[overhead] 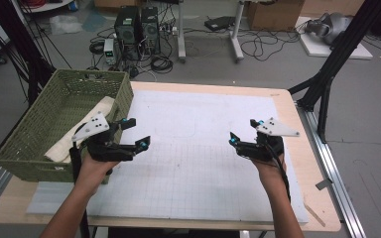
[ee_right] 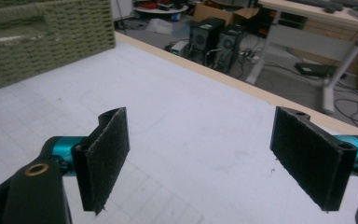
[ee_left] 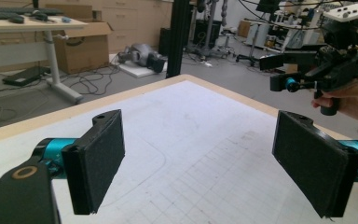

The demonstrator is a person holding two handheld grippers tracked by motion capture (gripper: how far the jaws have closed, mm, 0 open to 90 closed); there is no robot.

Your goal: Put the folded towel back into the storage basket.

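My left gripper (overhead: 136,132) hovers over the left part of the white gridded mat (overhead: 203,163), right next to the green woven basket (overhead: 39,129). Its jaws are wide open with nothing between them; the left gripper view shows both black pads (ee_left: 98,163) and bare mat beyond. My right gripper (overhead: 243,131) hangs over the right part of the mat, also open and holding nothing (ee_right: 205,158). In the left gripper view the right gripper (ee_left: 271,73) appears farther off at the upper right, held in a hand. A cream cloth (overhead: 92,119) lies folded inside the basket.
The basket (ee_right: 42,42) stands on the table's left end and hangs over the edge. The wooden table edge (overhead: 307,148) borders the mat on the right. A black frame post (overhead: 327,74) rises at the far right corner. Computer towers (overhead: 136,27) and cables sit on the floor behind.
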